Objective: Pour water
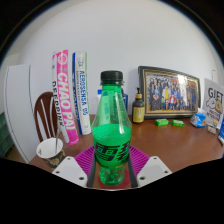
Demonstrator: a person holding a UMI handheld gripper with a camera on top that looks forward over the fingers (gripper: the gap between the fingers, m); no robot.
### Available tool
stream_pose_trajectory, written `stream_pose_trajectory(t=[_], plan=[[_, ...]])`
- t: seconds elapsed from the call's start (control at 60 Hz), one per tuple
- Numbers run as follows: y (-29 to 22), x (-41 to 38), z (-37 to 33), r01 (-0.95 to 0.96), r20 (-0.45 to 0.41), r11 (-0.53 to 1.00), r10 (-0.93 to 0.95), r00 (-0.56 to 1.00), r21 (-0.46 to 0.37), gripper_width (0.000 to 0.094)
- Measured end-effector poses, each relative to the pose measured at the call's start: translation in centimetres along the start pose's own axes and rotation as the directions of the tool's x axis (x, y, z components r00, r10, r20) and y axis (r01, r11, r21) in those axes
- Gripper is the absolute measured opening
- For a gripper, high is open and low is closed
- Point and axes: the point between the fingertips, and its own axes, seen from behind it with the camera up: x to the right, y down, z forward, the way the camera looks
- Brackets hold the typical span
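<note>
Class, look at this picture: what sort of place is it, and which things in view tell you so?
Probably a room in a home, at a wooden table against a white wall. A framed photo leans on the wall, boxes stand beside it, and a chair stands at the table's side.

place: home room | cues: framed photo, wooden table, chair, white wall

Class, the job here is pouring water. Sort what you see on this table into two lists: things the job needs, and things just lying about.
Needed for the job:
- green bottle, capped, standing between the tool's fingers
- paper cup, to its left
- the tool

Just lying about:
- framed photo
- small dark bottle
- upright boxes
- green items by the frame
</note>
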Motion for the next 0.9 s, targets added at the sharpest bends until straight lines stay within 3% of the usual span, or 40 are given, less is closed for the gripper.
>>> stream_pose_trajectory(t=[0.067,0.2,0.25,0.6,0.9], plan=[[0.5,-0.2,-0.1,0.010,0.000,1.000,-0.010,1.000,-0.028,0.0549],[0.9,-0.2,-1.0,0.005,-0.020,0.997,-0.007,1.000,-0.080,0.0806],[0.8,0.0,-1.7,0.016,-0.038,0.995,-0.020,0.999,-0.097,0.0857],[-1.8,0.5,-13.5,0.018,-0.188,0.967,-0.068,0.980,-0.254,0.0853],[-3.9,0.8,-22.7,0.007,-0.238,0.956,-0.080,0.968,-0.292,0.0853]])
